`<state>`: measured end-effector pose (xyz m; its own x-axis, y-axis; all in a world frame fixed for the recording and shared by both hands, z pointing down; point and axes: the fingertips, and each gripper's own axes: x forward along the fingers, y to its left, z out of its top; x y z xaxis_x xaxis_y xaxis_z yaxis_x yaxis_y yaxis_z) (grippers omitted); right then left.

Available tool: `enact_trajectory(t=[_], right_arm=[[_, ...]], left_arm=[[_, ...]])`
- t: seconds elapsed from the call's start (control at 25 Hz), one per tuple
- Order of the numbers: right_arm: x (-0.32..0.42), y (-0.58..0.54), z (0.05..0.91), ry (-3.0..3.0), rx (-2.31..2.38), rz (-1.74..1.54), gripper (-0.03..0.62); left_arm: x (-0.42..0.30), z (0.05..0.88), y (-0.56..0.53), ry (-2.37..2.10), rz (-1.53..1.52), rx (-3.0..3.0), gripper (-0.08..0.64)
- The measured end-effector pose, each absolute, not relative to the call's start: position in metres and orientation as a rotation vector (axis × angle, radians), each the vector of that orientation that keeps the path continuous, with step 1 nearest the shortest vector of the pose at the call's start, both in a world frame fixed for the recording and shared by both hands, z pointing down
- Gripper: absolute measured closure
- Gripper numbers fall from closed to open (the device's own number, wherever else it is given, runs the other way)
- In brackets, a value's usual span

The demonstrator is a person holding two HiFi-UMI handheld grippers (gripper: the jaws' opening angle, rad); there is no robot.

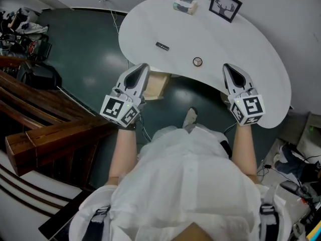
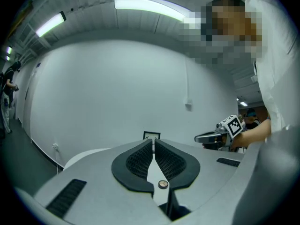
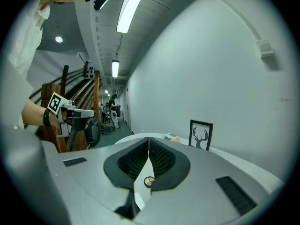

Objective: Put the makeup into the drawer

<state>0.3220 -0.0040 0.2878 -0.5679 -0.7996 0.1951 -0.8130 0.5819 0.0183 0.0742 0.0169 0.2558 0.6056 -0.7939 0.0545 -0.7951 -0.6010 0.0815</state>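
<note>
A white curved table [image 1: 251,59] lies ahead of me. On it rest a small round compact [image 1: 197,61] and a short dark makeup stick [image 1: 162,46]. A tan wooden drawer-like box [image 1: 156,84] shows under the table's near edge. My left gripper [image 1: 142,67] hangs over that edge to the left of the compact, shut with nothing in it [image 2: 153,140]. The right gripper [image 1: 226,67] is level with it to the compact's right, also shut and empty [image 3: 148,138]. Each gripper shows in the other's view: the right gripper [image 2: 215,136] and the left gripper [image 3: 77,112].
A framed deer picture [image 1: 225,4] [image 3: 201,134] and a small packet [image 1: 185,5] stand at the table's far side by the white wall. Wooden steps [image 1: 50,129] rise at the left. Cables and gear [image 1: 296,159] lie on the dark floor at the right.
</note>
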Motion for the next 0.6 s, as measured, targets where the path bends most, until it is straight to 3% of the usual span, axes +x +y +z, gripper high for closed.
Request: enact_trajectory(t=[0.6], right_arm=[[0.223, -0.058, 0.325, -2.617, 1.201, 0.226, 0.581]], left_arm=[[0.022, 0.289, -0.045, -1.265, 0.09, 2.702, 0.535]])
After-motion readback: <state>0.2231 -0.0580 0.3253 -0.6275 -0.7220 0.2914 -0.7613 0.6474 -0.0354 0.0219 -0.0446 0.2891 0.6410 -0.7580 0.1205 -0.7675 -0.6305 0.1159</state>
